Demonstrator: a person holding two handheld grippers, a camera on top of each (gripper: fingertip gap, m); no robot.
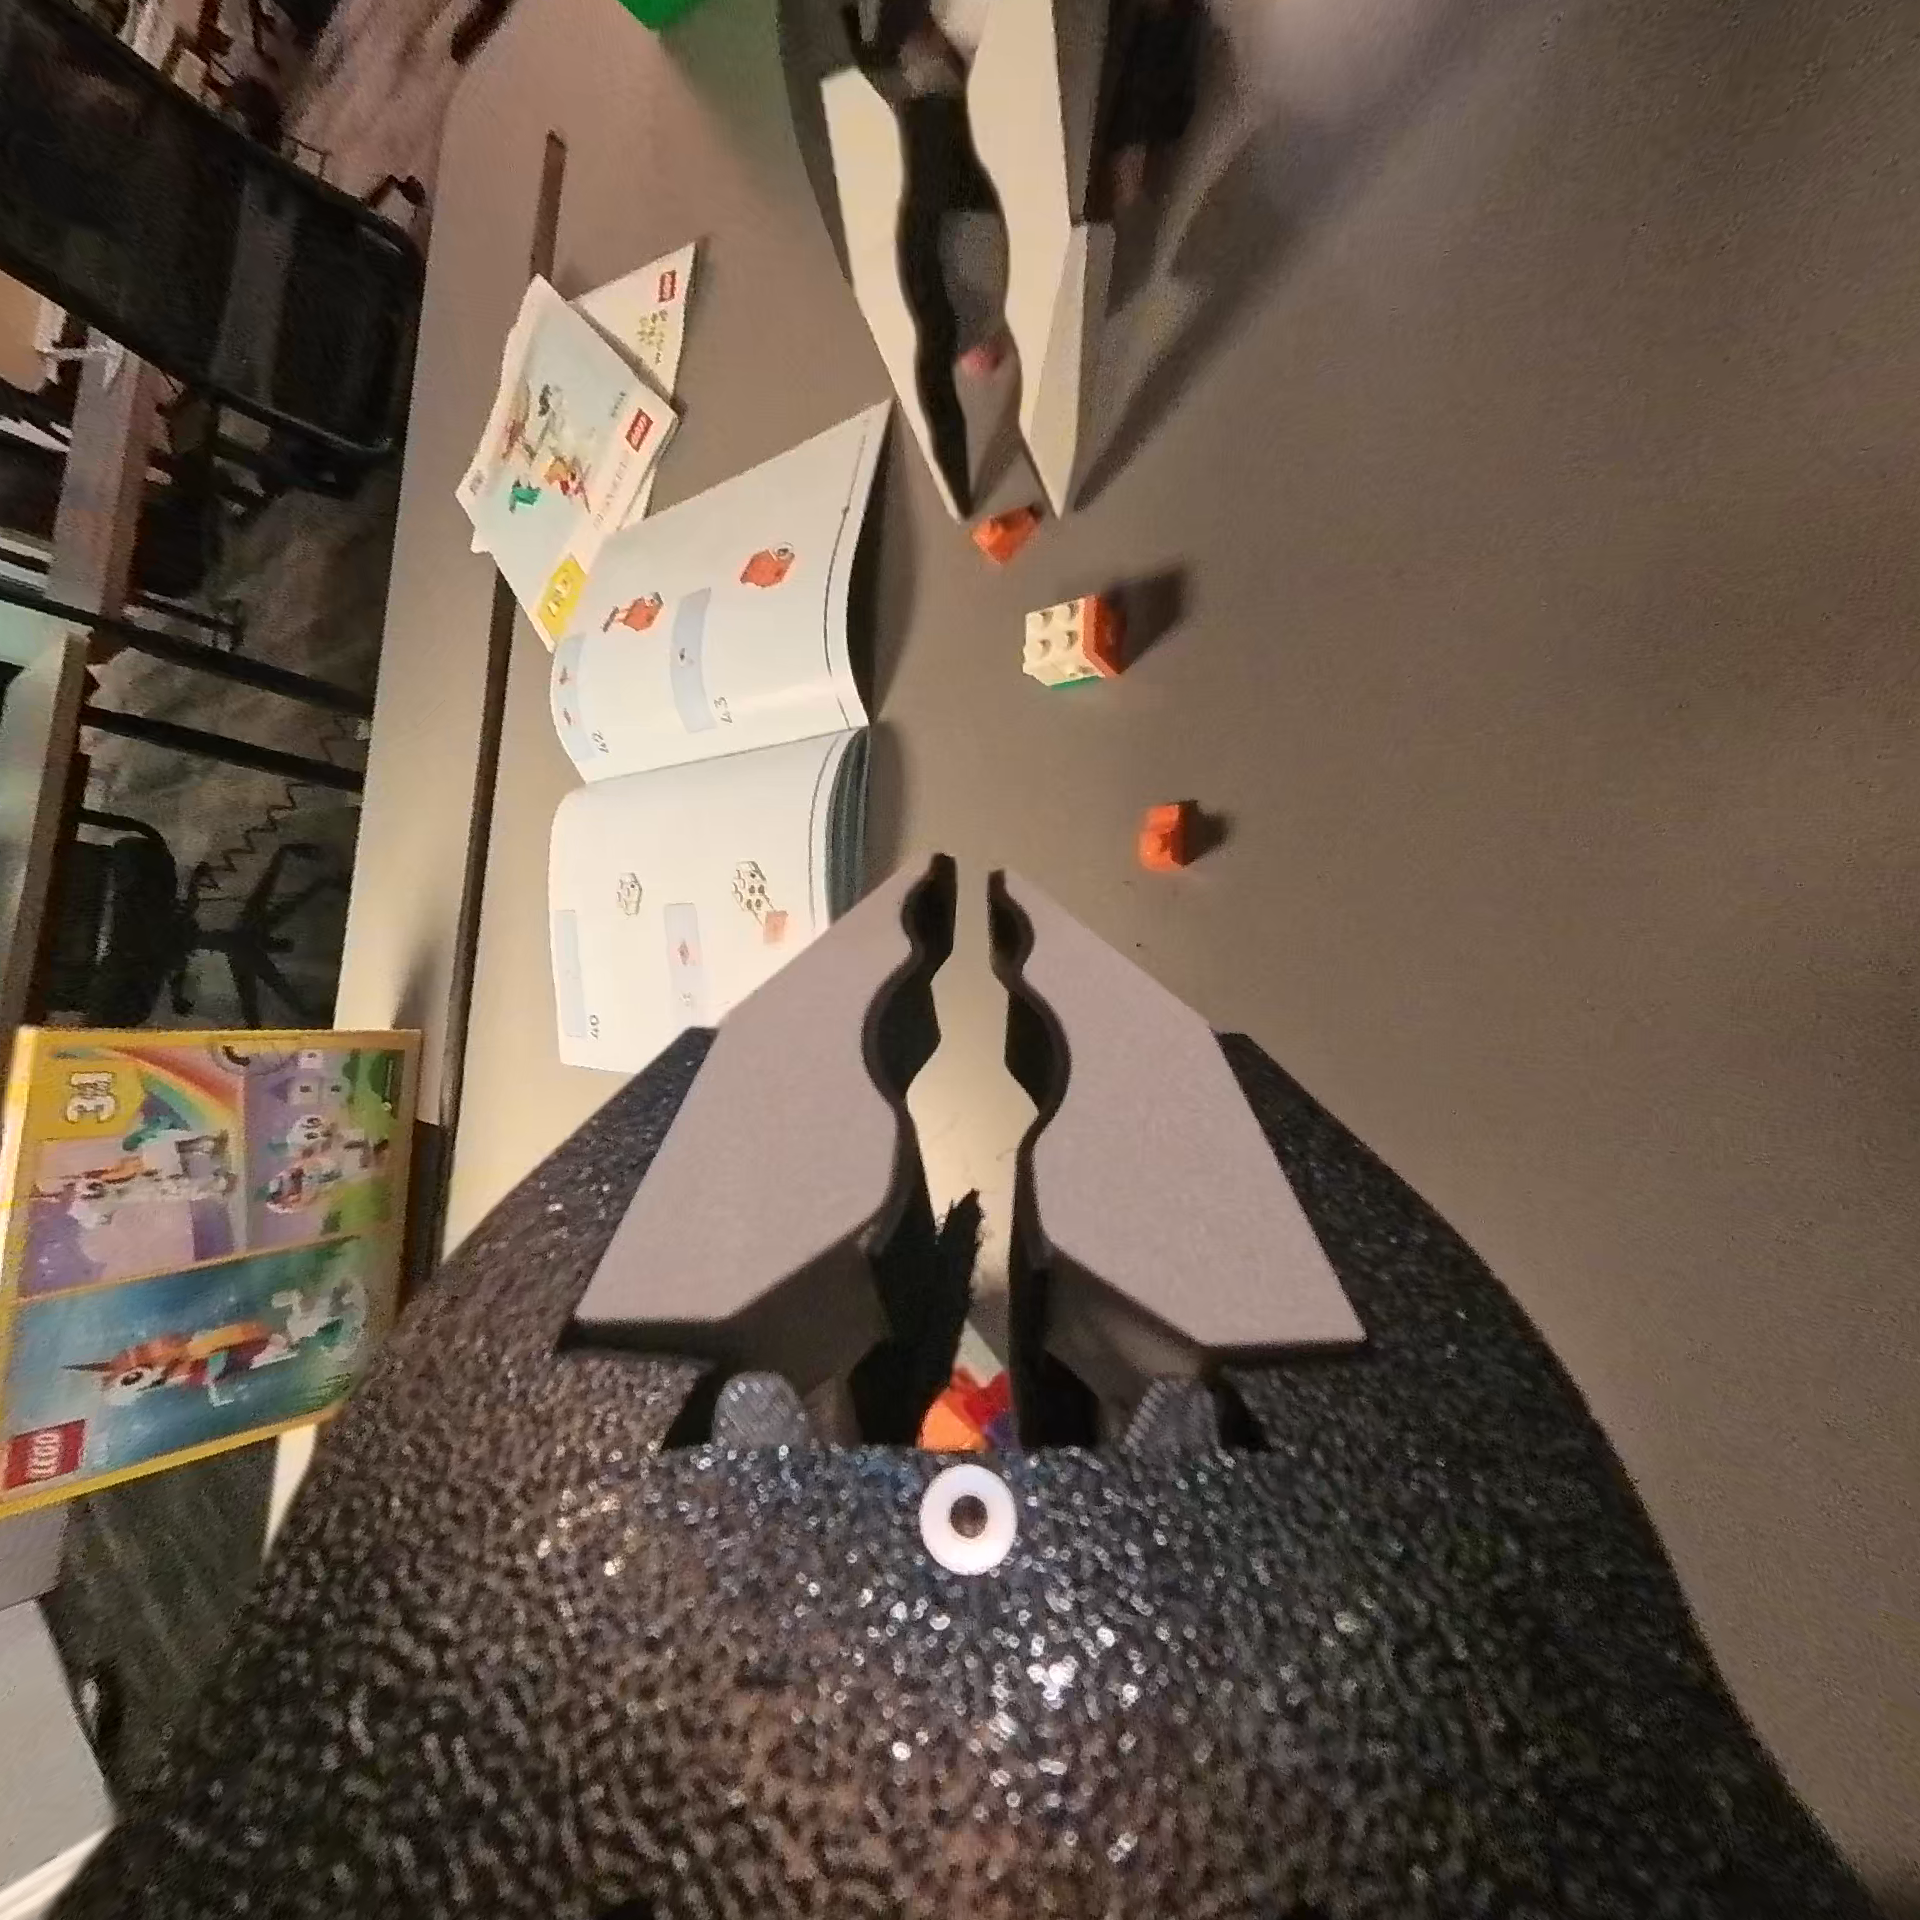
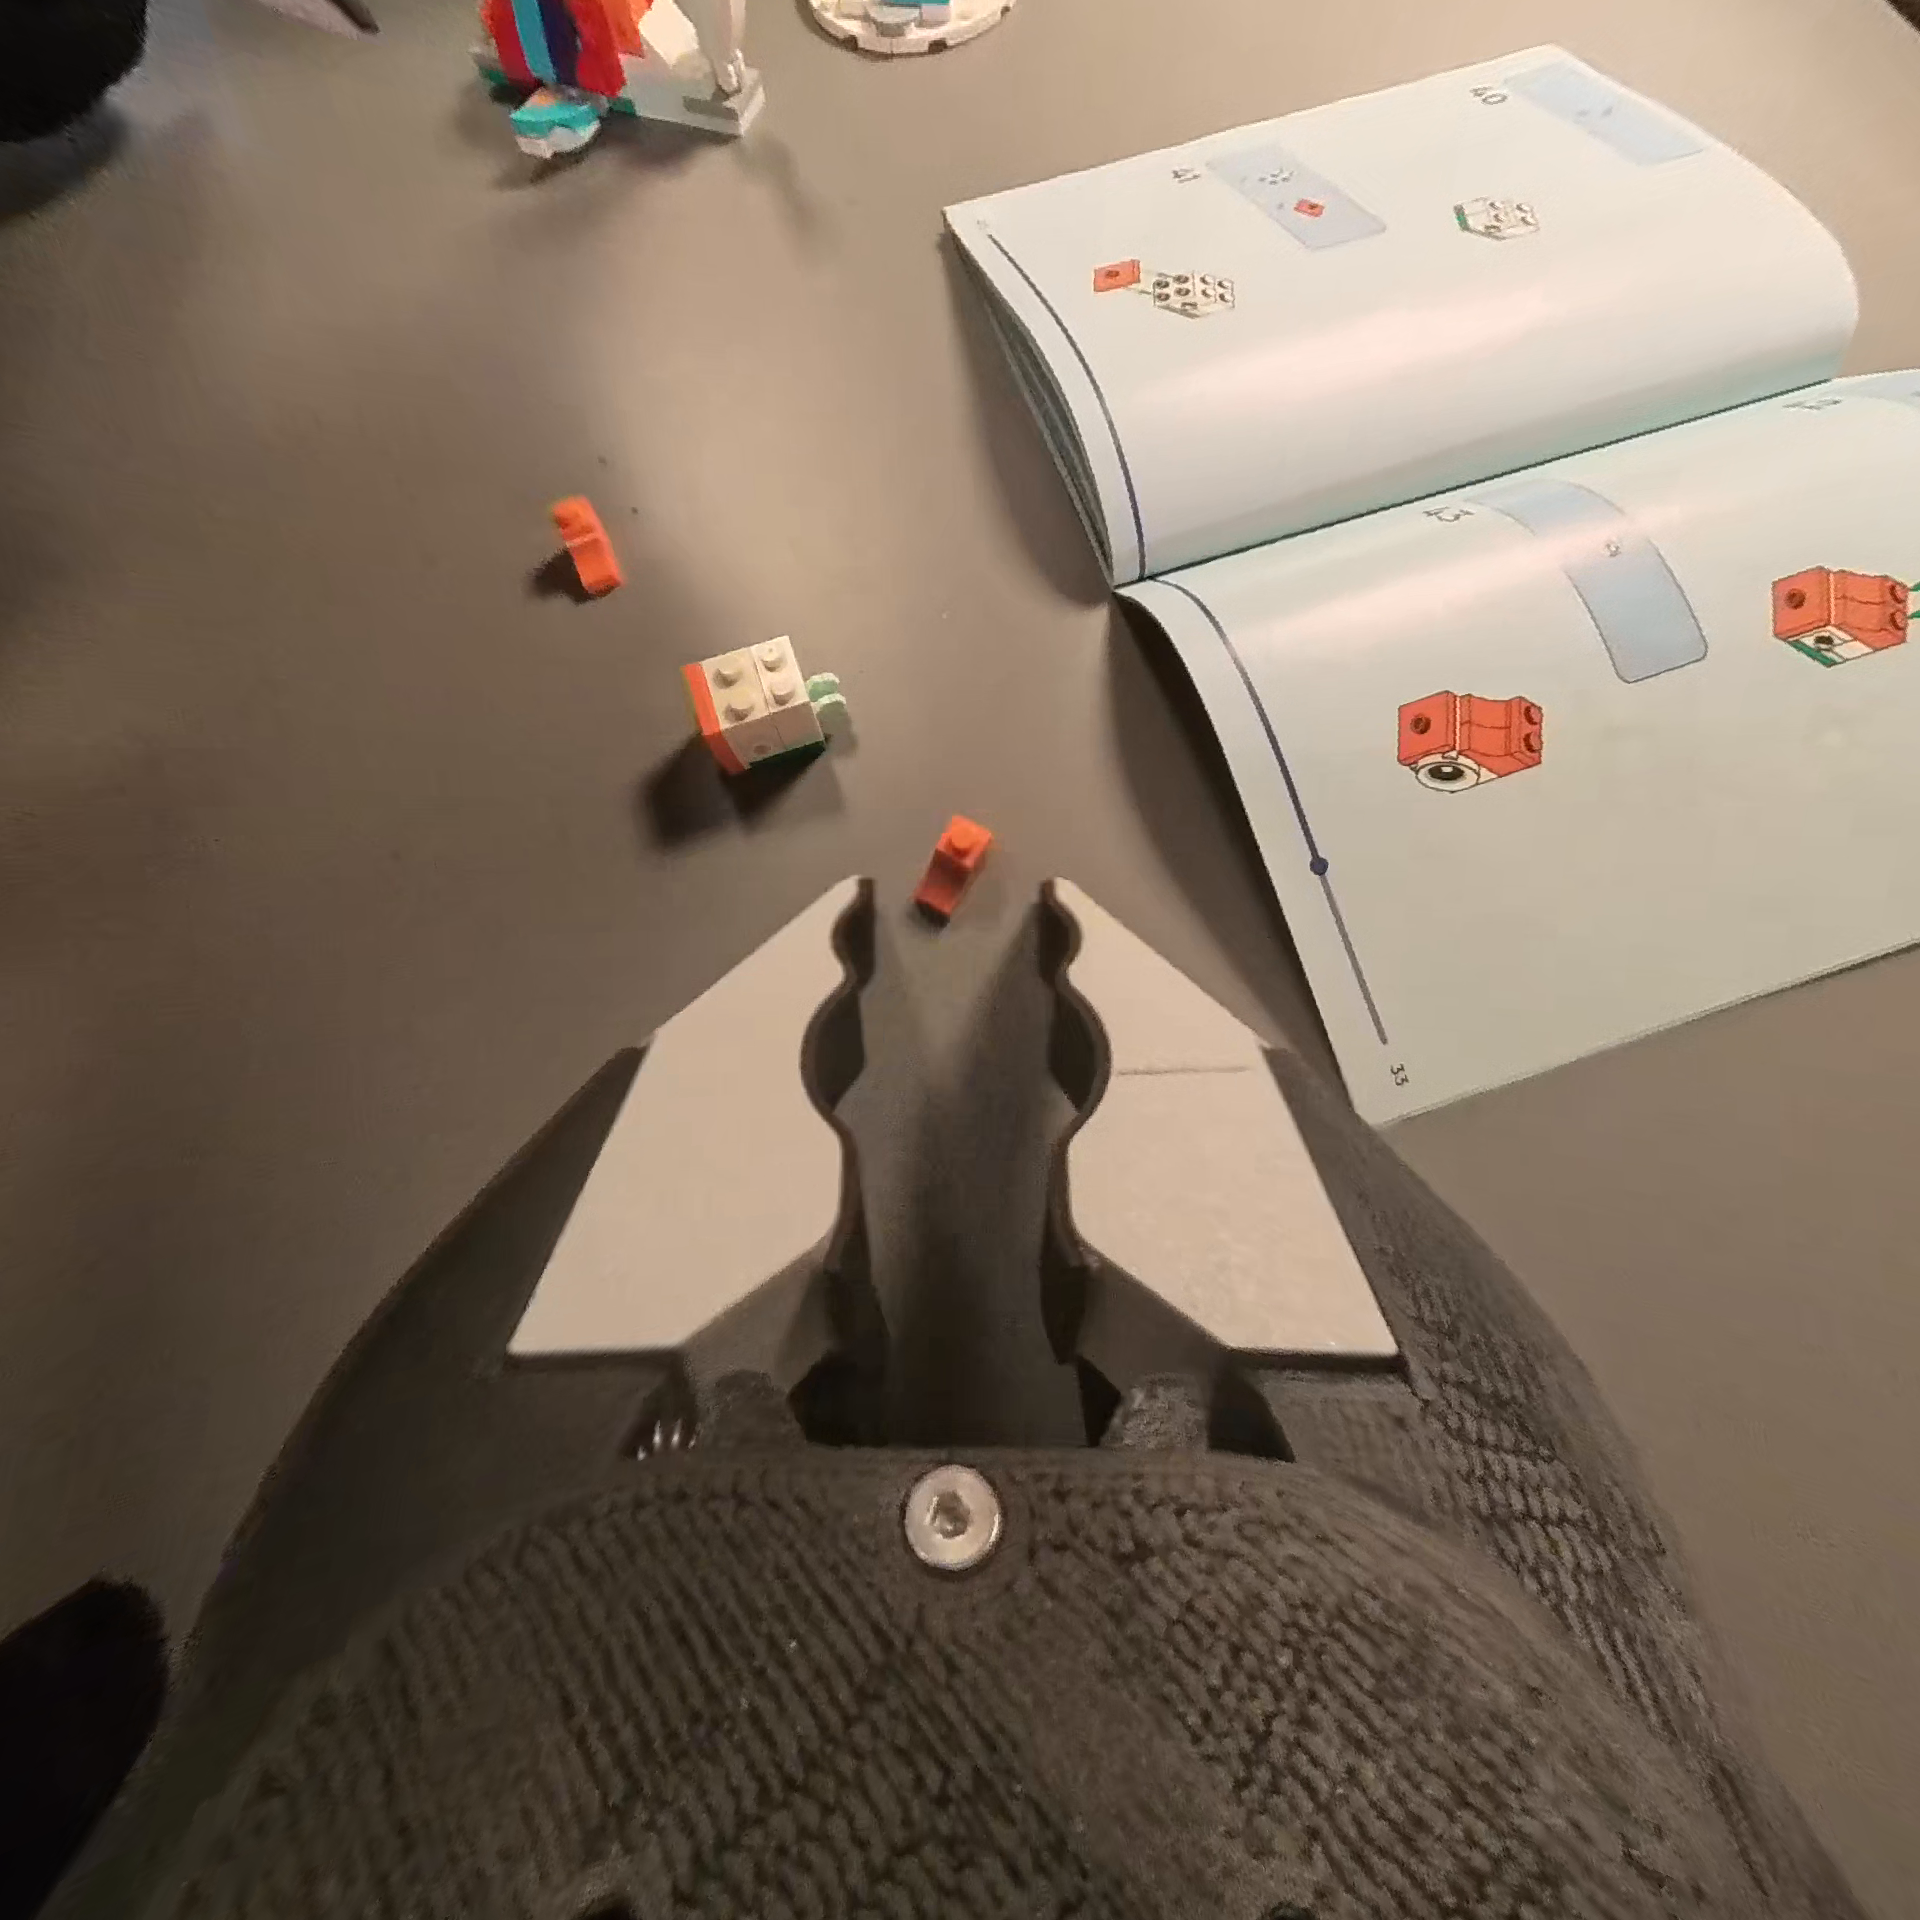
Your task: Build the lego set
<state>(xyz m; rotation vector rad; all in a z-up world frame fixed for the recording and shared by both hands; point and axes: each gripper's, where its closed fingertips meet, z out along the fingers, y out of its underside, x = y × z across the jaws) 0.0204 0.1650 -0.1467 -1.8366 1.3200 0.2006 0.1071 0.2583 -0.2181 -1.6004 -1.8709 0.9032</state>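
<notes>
Two loose orange bricks, one (image 2: 953, 865) and another (image 2: 585, 542), flank a white-and-orange block assembly (image 2: 753, 701) on the grey counter (image 2: 312, 416). The right tongs (image 2: 956, 896) stand open and empty, with the nearer brick just ahead between their tips. The left tongs (image 1: 971, 871) are narrowly parted, empty. An open instruction booklet (image 2: 1455, 416) lies beside the bricks.

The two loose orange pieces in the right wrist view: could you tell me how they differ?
The near orange piece lies just ahead of the right gripper, between its open fingertips; the far orange piece lies beyond the white-and-orange block. Their long axes lean opposite ways. Both are small, untouched, on the grey table.
</notes>
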